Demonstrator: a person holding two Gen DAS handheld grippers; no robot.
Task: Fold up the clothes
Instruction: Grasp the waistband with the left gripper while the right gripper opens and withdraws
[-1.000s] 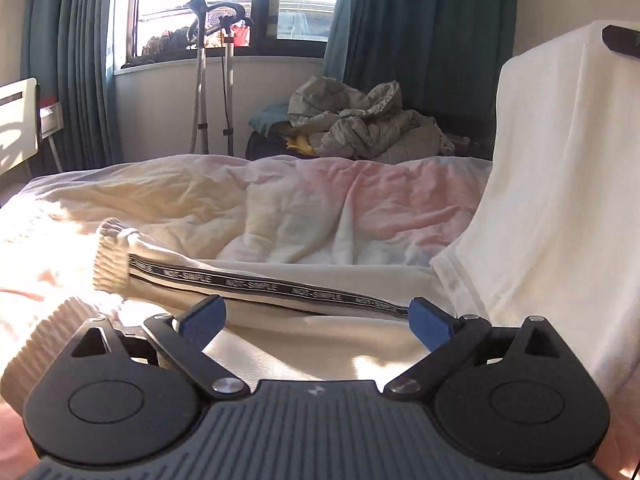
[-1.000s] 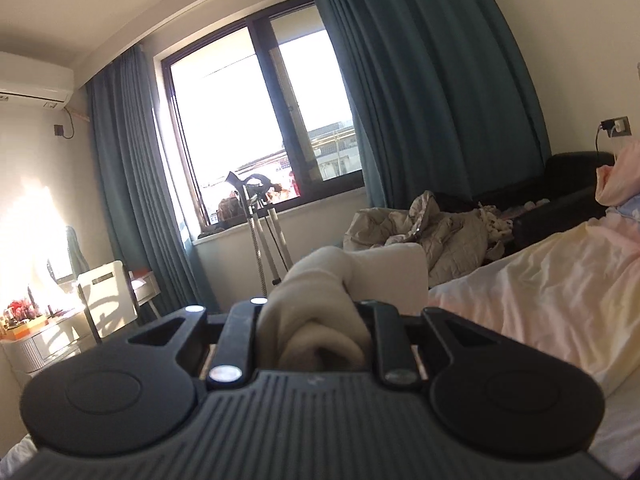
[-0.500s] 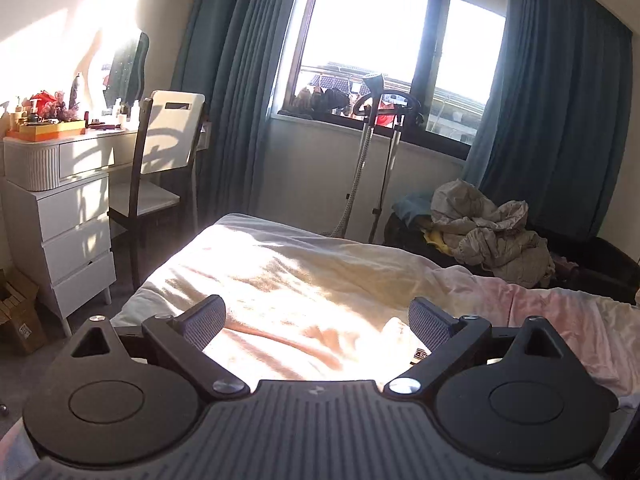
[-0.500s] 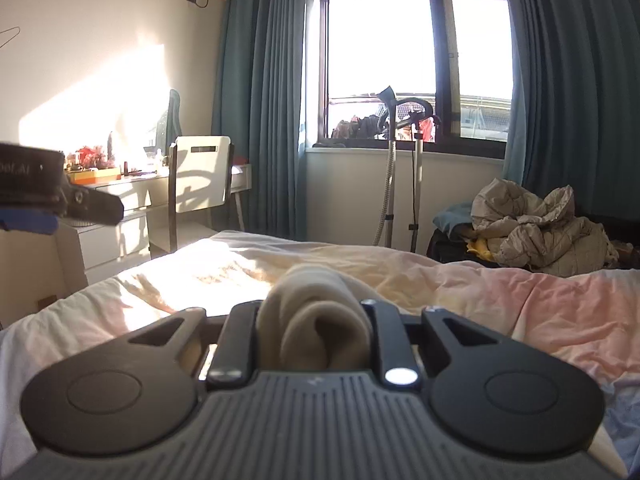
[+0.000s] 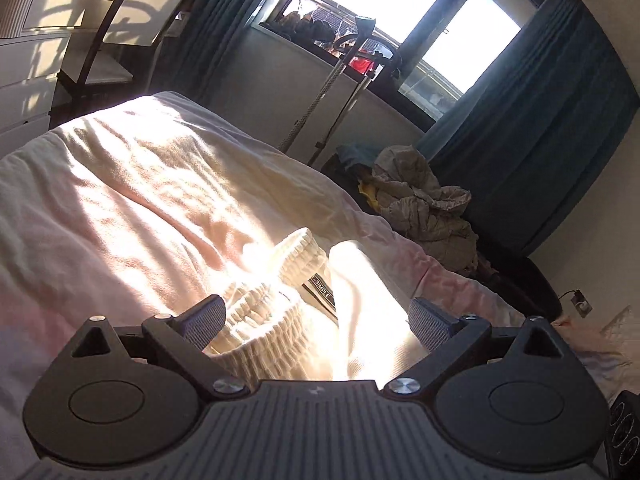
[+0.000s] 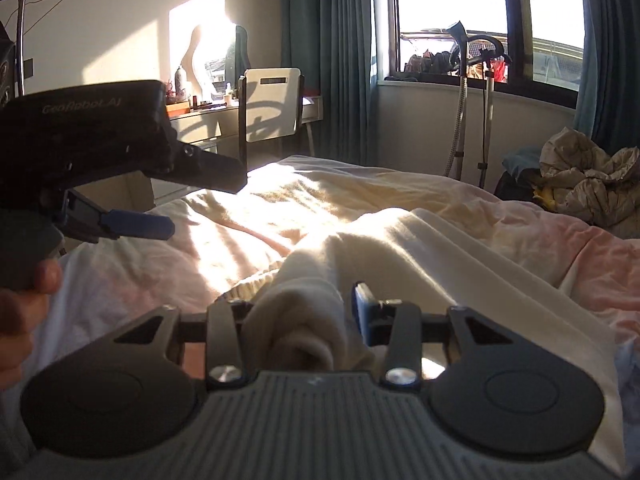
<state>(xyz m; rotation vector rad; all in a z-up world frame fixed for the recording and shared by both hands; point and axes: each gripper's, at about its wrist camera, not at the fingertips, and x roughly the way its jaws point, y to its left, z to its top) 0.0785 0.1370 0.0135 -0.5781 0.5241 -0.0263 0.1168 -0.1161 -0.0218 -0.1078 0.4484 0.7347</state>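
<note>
A cream garment (image 6: 420,248) lies on the bed, one half laid over the other. Its ribbed cuffs (image 5: 260,312) and a black lettered band (image 5: 320,286) show in the left wrist view. My right gripper (image 6: 294,316) is low over the bed and its jaws are opening. A bunched cream fold (image 6: 304,320) still sits between them, and the blue pad (image 6: 364,312) stands just off the cloth. My left gripper (image 5: 316,320) hangs open above the cuffs with nothing gripped. It also shows as the left gripper (image 6: 204,204) at the left of the right wrist view, held by a hand (image 6: 20,300).
The bed (image 5: 120,208) has a rumpled pink and cream duvet in strong sunlight. A chair (image 6: 272,108) and white dresser (image 5: 28,40) stand to the left. A steamer stand (image 6: 476,80) is by the window. Crumpled clothes (image 5: 424,204) are piled on a dark seat at the right.
The right gripper came down to the bed with the cream fold and its jaws parted. The left gripper swung left, rolled, and now sits over the ribbed cuffs.
</note>
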